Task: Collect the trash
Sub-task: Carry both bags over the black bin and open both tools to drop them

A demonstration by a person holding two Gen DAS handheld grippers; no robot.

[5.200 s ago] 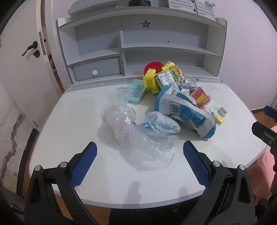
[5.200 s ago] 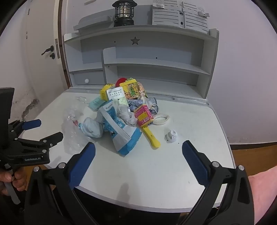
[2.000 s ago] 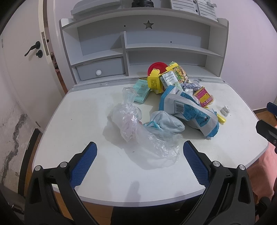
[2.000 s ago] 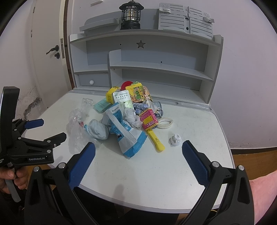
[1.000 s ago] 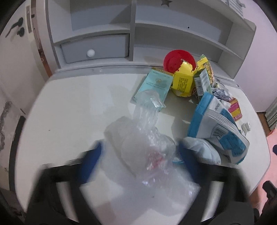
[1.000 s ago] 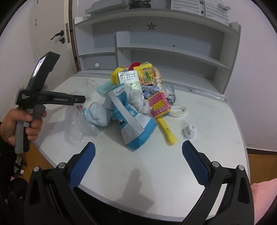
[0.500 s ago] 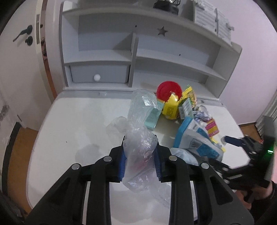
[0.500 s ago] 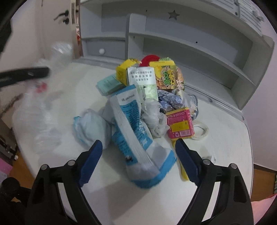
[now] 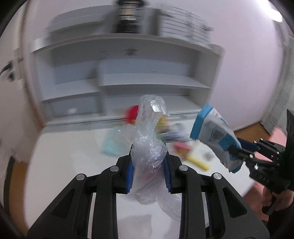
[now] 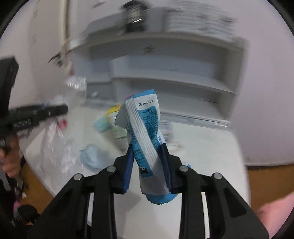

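My left gripper (image 9: 148,161) is shut on a clear plastic bag (image 9: 149,141) and holds it above the white desk (image 9: 69,156). My right gripper (image 10: 147,156) is shut on a blue and white snack packet (image 10: 145,132), lifted off the desk; the packet also shows in the left wrist view (image 9: 215,136), at the right. The left gripper with the hanging bag (image 10: 55,139) shows in the right wrist view at the left. Blurred trash stays on the desk: a teal packet (image 9: 114,145), a red lid (image 9: 131,112), a yellow stick (image 9: 197,161), a pale blue wad (image 10: 92,158).
A grey shelf unit (image 9: 128,73) with a drawer stands at the back of the desk, a lantern (image 10: 133,16) on top. Pink wall is at the right. Wood floor (image 10: 266,183) shows past the desk's right edge. Both views are motion-blurred.
My right gripper has shut on the blue and white packet and lifted it off the pile. My left gripper has raised the plastic bag higher. Both cameras are moving fast.
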